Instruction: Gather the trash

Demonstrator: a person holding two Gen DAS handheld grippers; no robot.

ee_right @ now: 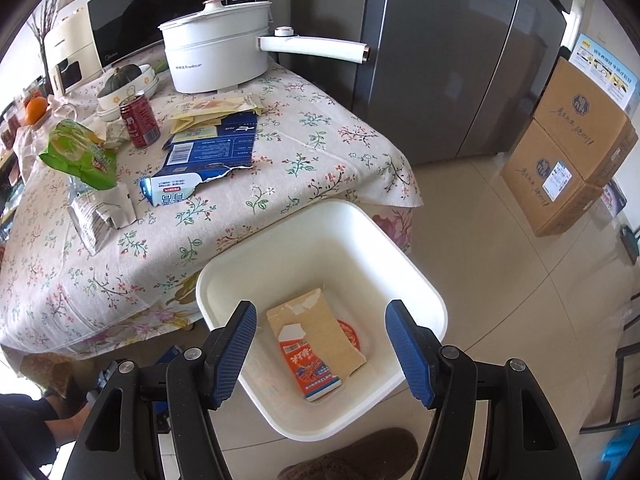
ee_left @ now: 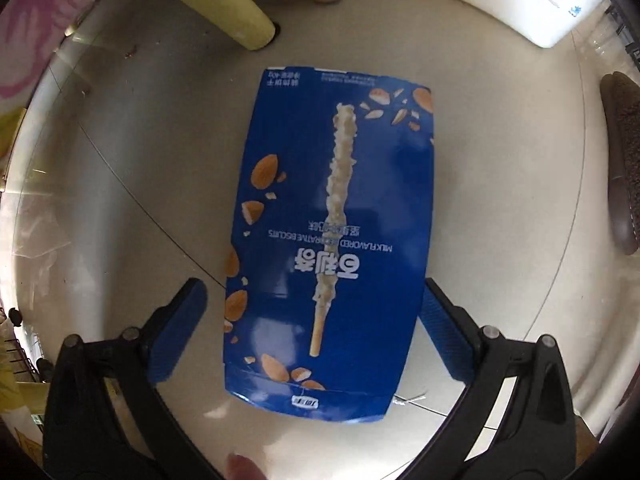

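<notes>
Biscuit box (ee_left: 328,240), blue, flat on the floor (ee_left: 140,184), its long axis running straight ahead between the spread fingers of my left tool (ee_left: 316,332). My right tool (ee_right: 320,352), likewise released, hangs over the white bin (ee_right: 400,264).

A white electric pot (ee_right: 218,58) sits beside a microwave (ee_right: 120,20) on the floral tablecloth (ee_right: 300,148), near a grey refrigerator (ee_right: 440,60) and stacked cardboard boxes (ee_right: 568,152).

Daylight was bright and even; glare lay on the floor (ee_left: 132,184) and box (ee_left: 280,328) (soft shadows only). Both views bowed at dark, blurred edges.
</notes>
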